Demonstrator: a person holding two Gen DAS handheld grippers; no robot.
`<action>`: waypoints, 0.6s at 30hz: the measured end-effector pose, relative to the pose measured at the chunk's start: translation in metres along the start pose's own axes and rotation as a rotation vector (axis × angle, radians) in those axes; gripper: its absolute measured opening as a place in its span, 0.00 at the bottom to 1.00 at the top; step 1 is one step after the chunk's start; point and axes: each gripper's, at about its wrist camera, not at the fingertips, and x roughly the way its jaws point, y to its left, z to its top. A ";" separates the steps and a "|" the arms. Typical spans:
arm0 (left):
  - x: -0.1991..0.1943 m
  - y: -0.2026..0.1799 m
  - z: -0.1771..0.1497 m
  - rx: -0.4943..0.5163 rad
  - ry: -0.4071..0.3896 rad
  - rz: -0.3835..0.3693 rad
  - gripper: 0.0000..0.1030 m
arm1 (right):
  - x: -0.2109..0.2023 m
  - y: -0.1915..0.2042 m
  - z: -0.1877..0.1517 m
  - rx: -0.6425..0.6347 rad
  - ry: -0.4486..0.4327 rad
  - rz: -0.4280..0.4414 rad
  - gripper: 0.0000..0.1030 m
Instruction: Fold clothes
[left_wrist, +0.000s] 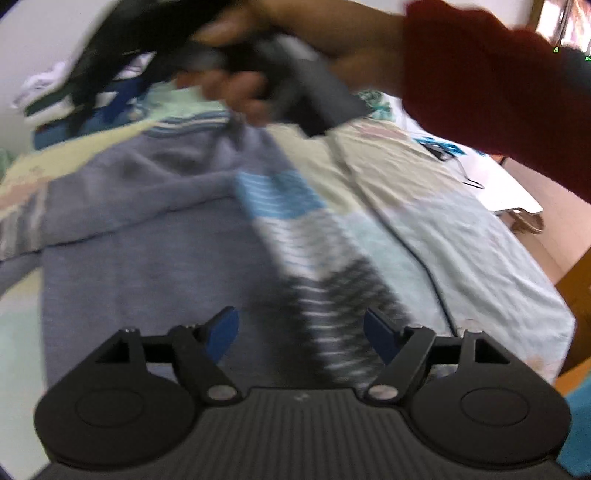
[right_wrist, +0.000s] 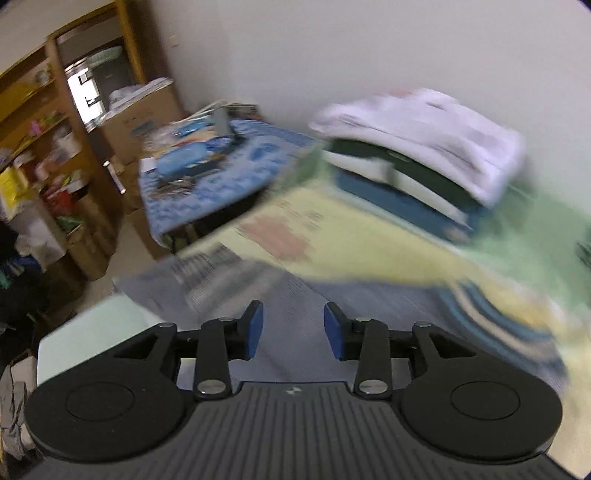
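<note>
While both views are smearing with motion, the grey-blue sweater is lying spread on the pastel bed sheet, and every position below is being given relative to that sweater. The left gripper is hovering over its lower body with the blue pads well apart and nothing between them; a striped sleeve, banded blue, white and dark, is lying folded diagonally across the sweater's right half. The right gripper is likewise standing parted and gripping nothing, poised over the sweater's grey knit near the striped neck band. Beyond the sweater's neck end, a stack of folded clothes is sitting against the wall. In the left view the person's hand, in a red sleeve, is crossing above the collar. Judged risks: neither tool is securing any fabric, so the folded sleeve is liable to slip open if the knit is dragged; a closing pinch made at this speed is likely to catch the sheet along with the sweater, or only one layer; the crossing arm is blocking the left camera's sight of the collar; a wide sweep toward the neck end is threatening the stack
</note>
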 end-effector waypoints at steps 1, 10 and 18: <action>-0.002 0.006 -0.001 -0.004 -0.001 0.006 0.76 | 0.014 0.012 0.010 -0.014 0.003 0.010 0.45; -0.027 0.057 -0.037 -0.072 0.024 -0.011 0.77 | 0.121 0.105 0.040 -0.100 0.162 0.098 0.51; -0.041 0.087 -0.034 -0.025 -0.042 0.048 0.86 | 0.122 0.112 0.040 -0.158 0.156 -0.026 0.12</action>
